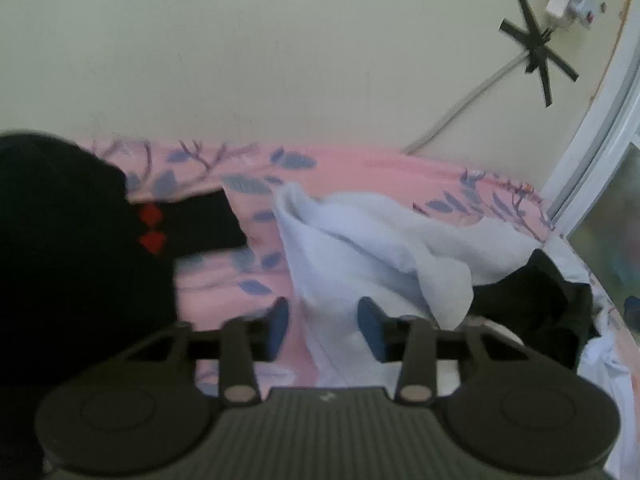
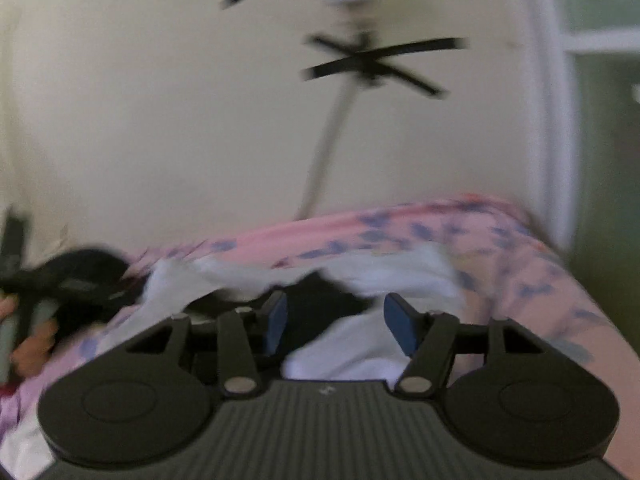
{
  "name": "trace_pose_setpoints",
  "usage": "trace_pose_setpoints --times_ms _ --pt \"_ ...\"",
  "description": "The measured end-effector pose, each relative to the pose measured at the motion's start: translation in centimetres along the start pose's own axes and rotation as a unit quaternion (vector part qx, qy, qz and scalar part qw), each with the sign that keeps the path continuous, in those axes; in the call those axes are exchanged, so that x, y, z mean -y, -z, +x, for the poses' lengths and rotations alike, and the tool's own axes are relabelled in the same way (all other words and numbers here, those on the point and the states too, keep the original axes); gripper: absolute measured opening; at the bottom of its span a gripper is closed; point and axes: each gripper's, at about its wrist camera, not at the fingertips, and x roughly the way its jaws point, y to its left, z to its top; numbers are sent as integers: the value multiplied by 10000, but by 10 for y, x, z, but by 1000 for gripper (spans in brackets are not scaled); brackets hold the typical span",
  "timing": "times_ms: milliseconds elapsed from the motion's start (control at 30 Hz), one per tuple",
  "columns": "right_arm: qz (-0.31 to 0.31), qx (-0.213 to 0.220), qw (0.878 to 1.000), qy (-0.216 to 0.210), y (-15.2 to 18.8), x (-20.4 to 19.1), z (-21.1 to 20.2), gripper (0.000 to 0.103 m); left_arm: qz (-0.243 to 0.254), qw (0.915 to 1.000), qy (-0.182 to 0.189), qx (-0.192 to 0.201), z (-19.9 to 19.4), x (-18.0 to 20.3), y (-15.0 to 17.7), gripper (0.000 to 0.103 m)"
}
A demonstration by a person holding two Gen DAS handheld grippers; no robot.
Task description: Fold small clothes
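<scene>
A crumpled white garment (image 1: 380,240) lies on the pink leaf-print sheet (image 1: 224,292). One strip of it runs toward the camera between my left gripper's (image 1: 325,326) blue pads. The pads stand apart and pink sheet shows beside the left one, so the gripper is open. A black garment (image 1: 540,304) lies bunched to the right. Dark cloth with red diamonds (image 1: 152,228) fills the left. In the blurred right wrist view, my right gripper (image 2: 339,326) is open over black cloth (image 2: 320,304) and white cloth (image 2: 360,352).
A cream wall (image 1: 280,60) rises behind the bed, with a black tape star (image 1: 536,52), a cable and a socket (image 1: 568,0). A white window frame (image 1: 600,128) stands at the right. At the left of the right wrist view, a hand (image 2: 32,344) holds a blurred dark device.
</scene>
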Motion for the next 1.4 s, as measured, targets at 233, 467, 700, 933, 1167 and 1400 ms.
trace_pose_setpoints --times_ms 233,467,700,933,1167,1400 --pt "-752 -806 9936 233 18 -32 79 0 -107 9981 -438 412 -11 -10 5 5" --pt "247 -1059 9941 -18 6 -1 84 9 -152 9983 -463 312 -17 -10 11 6" --pt "544 -396 9977 -53 30 20 -63 41 280 9986 100 432 -104 -28 52 14" --pt "525 -106 9654 2554 71 70 -273 34 774 9953 396 433 -185 -32 121 27" --pt "199 238 9523 3037 86 56 -391 44 931 9932 637 288 -228 -18 184 29" --pt "435 -1348 9896 241 179 -7 -261 51 998 9923 733 8 -255 -9 236 30"
